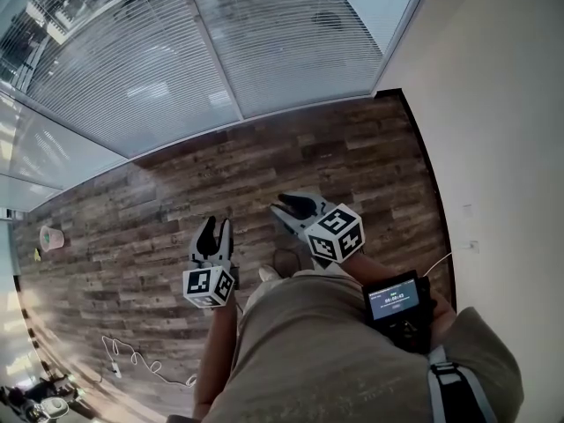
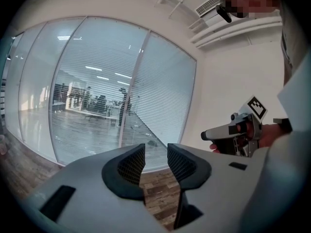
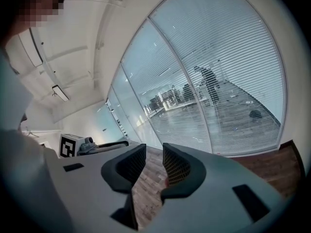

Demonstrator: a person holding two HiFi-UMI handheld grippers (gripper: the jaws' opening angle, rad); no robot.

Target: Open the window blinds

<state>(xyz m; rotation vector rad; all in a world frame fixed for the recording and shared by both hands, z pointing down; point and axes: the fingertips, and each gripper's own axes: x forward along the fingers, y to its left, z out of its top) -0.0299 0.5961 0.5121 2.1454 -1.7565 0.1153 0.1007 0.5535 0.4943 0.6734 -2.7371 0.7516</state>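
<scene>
Across upper frame, blinds point(image 1: 159, 69): hung fully lowered, well out of reach by the look of it.
Left gripper point(image 1: 213, 229): jaws partly apart, nothing between; aimed toward the blinds, likely readied for the approach.
Right gripper point(image 1: 291, 204): likewise part open, empty, held just beside the left.
Wood floor point(image 1: 352, 166): stretched between both claws and the blinds.

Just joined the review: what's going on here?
A person stands on the wood floor facing a glass wall with the blinds lowered, a tool in each hand. The left tool and the right tool are both open and empty, held out in front, short of the blinds. Neither touches anything.
</scene>
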